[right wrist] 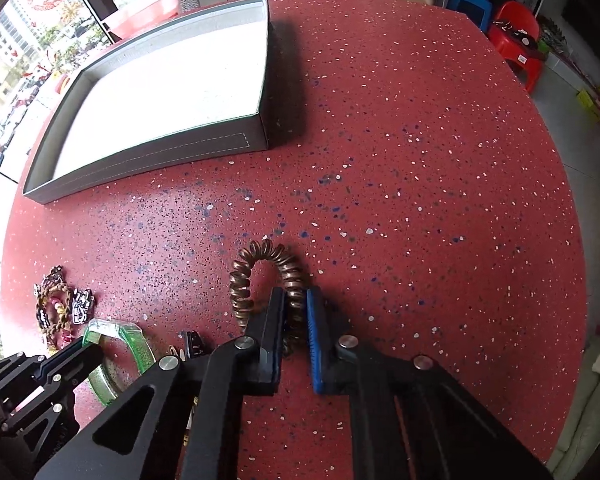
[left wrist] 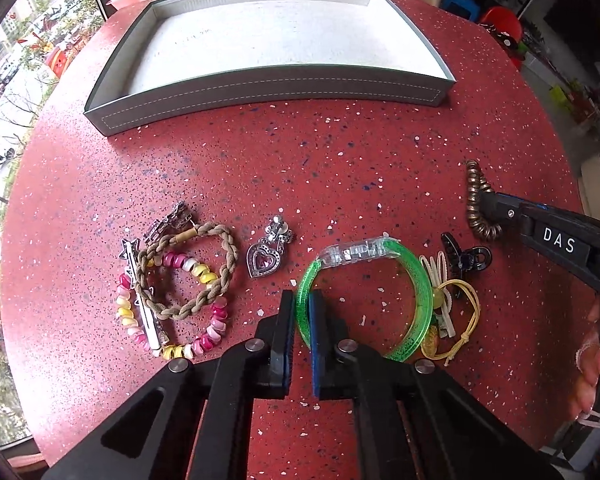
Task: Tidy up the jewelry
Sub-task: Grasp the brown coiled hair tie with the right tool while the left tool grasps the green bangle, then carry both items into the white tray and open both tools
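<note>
- Our left gripper (left wrist: pixel 301 322) sits low over the red table (left wrist: pixel 340 168), jaws clenched on the left side of the green bangle (left wrist: pixel 414 280); band pinched between the pads.
- Bangle w/ its clear clasp on the far side, resting on the table just right of centre in the left view.
- Our right gripper (right wrist: pixel 296 316) is clamped on the coil tie (right wrist: pixel 256 268), a bronze spiral loop; one side of the loop is squeezed between black finger and blue pad, rest arcs fwd over the table.
- Tray (left wrist: pixel 260 92), grey w/ pale lining, stands at the far side, well apart from both grippers.
- Left pile: braided loop (left wrist: pixel 188 276) lying over the bead bracelet (left wrist: pixel 212 320), silver clip (left wrist: pixel 148 320) under them.
- Heart pendant (left wrist: pixel 264 260) between that pile and the bangle.
- Black claw clip (left wrist: pixel 466 258) and yellow bands (left wrist: pixel 460 320) just beside the bangle's right edge, some touching it.
</note>
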Demonstrator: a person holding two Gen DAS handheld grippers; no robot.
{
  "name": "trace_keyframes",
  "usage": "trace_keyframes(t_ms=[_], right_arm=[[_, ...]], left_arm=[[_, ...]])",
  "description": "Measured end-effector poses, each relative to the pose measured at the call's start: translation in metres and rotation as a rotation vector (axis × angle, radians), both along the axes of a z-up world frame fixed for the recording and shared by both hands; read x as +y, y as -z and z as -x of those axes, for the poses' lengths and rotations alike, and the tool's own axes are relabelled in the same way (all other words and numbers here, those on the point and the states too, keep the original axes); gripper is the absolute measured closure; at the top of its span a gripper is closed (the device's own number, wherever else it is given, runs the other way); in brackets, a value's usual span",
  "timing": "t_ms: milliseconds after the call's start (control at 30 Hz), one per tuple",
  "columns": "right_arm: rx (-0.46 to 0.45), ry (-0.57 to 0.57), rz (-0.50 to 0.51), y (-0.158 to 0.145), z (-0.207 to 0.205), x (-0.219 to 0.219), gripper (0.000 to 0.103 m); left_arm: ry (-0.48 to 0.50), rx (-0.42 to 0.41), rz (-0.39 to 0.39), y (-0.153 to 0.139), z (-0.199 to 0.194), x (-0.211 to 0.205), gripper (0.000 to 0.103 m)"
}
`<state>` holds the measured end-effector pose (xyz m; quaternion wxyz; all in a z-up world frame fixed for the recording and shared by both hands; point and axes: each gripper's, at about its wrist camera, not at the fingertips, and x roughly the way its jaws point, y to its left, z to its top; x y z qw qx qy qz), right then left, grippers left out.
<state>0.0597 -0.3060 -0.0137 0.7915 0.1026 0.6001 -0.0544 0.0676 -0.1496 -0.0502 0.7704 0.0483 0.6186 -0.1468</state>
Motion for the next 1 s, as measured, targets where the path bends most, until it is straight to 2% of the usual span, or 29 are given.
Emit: trace_keyframes(t_ms=[200,333,533,667,833,1000], right_arm=[[-0.016,0.043,-0.063,-0.009,0.005,-0.014,0.091],[-0.036,0.065,-0.107,-0.014,0.005,-0.022,0.091],[-0.091,0.046,-0.141,-0.041,-0.015,-0.021,0.091],[-0.131,0.015,-0.158,-0.059,-0.044,-0.016,0.091],[-0.146,-0.02,-0.157,-0.059,-0.088,-0.004,0.091],[-0.134,-0.041,-0.168,-0.051,-0.128,0.004,0.091]], left_arm=[[0.022,-0.006,0.137,-0.013,-0.004,0.011,0.078],[0.035,-0.017,0.166,-0.034,-0.01,0.012,0.078],[0.016,-0.047,0.2,-0.06,-0.024,0.034,0.078],[-0.004,-0.093,0.202,-0.076,-0.052,0.037,0.078],[-0.042,-0.154,0.175,-0.082,-0.094,0.047,0.078],[-0.085,-0.175,0.136,-0.07,-0.141,0.062,0.078]])
